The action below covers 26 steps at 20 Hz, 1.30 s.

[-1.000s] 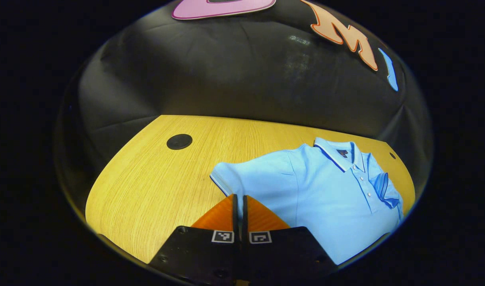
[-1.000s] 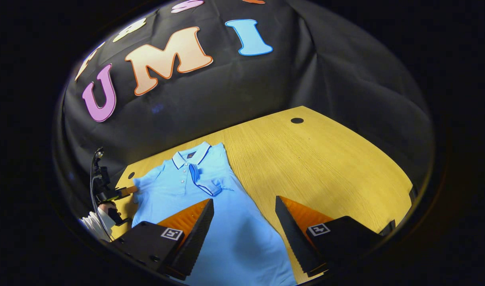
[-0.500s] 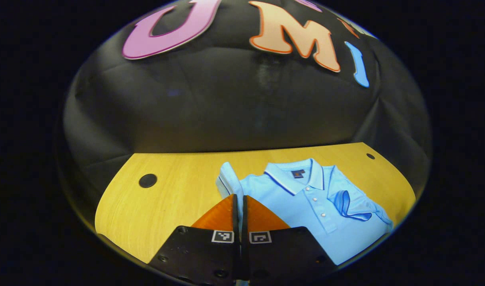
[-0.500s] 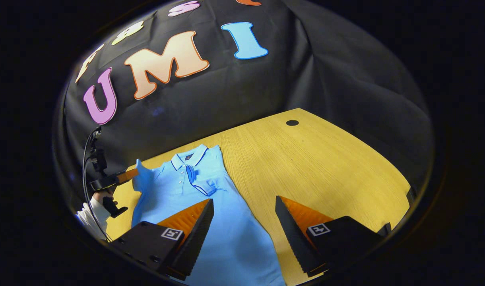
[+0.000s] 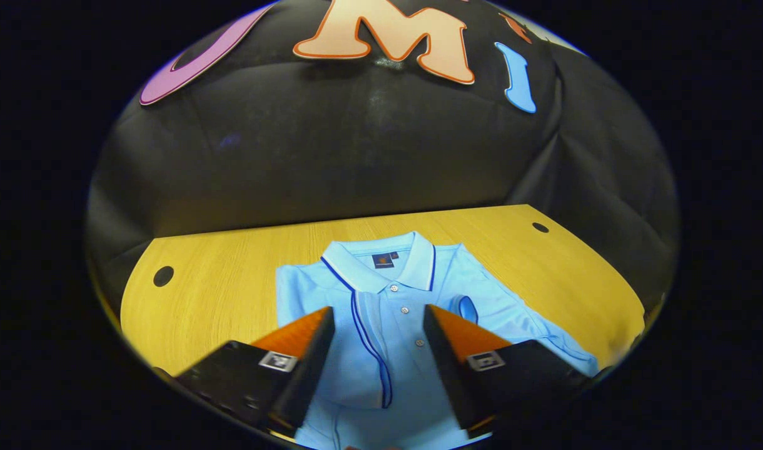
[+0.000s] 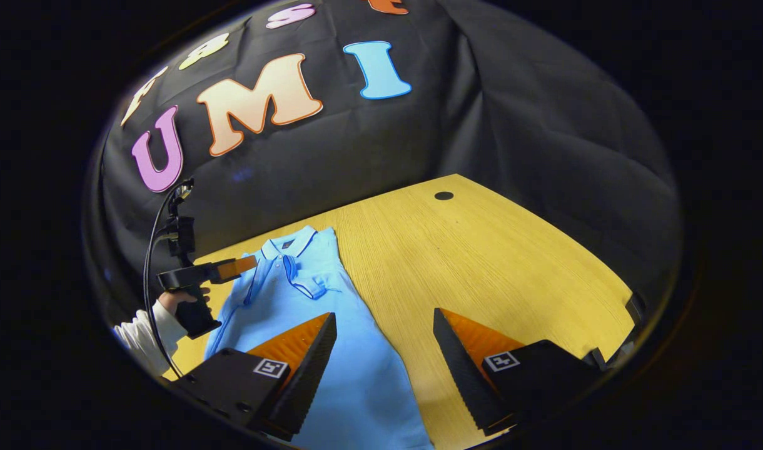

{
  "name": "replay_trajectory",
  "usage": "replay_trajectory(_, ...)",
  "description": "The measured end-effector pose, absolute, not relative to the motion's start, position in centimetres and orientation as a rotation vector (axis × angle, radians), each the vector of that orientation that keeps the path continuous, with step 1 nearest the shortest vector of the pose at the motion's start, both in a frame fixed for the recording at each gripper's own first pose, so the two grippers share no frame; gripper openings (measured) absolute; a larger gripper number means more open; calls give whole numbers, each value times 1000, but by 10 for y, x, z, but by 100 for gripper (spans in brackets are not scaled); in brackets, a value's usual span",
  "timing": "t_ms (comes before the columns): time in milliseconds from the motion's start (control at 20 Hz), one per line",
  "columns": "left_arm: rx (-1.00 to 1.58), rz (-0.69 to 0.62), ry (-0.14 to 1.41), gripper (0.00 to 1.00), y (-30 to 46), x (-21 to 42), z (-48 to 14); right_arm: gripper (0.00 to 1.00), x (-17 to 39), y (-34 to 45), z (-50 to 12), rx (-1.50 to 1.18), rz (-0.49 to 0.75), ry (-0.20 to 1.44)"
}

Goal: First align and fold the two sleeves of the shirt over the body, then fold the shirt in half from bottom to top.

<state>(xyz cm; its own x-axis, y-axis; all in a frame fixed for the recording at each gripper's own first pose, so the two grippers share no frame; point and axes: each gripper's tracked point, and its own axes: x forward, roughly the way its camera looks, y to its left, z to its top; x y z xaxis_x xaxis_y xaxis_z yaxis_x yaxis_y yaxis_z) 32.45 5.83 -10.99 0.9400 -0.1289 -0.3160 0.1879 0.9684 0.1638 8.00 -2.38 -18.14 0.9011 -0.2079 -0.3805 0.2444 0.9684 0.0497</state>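
- The light blue shirt (image 5: pixel 381 350) lies flat on the wooden table (image 5: pixel 231 281), collar (image 5: pixel 381 265) toward the booth wall, hem toward the viewer, long axis running front to back
- Both sleeves are folded over its chest
- The left gripper (image 5: pixel 376 356) hovers with jaws wide apart, empty, above the button placket, just below the collar
- The right gripper (image 6: pixel 384 359) hangs wide open and empty over the shirt's lower right edge, one finger above fabric, the other above bare table

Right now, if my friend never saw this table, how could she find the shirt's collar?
Start at the yellow wooden table in front of the black cloth wall. A light blue polo shirt lies on it, both sleeves folded in. The collar is at the end nearest the wall: standing flaps edged with a dark blue line, a small dark tag between them, buttons below.
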Motion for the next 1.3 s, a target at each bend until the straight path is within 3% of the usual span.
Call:
replay_trajectory(50,183,-166,303,100,56,316,-110,98,74,-22,-185,99,-237,386)
replay_trajectory(450,164,-78,268,96,90,184,-106,98,18,2,-221,48,-154,439)
replay_trajectory(600,117,-32,268,97,103,120,-126,98,-8,4,-249,3,-95,484)
replay_trajectory(650,106,-4,279,96,108,99,-136,93,-16,5,-258,-4,-74,503)
replay_trajectory(700,98,27,295,96,115,77,-150,98,-23,6,-265,-9,-52,517)
replay_trajectory(800,83,89,322,96,123,35,-174,93,-39,4,-283,-27,-21,548)
replay_trajectory(850,80,106,330,96,126,20,-183,98,-42,5,-288,-34,-8,551)
replay_trajectory(1300,73,191,403,96,145,-51,-252,98,-64,0,-326,-180,60,566)
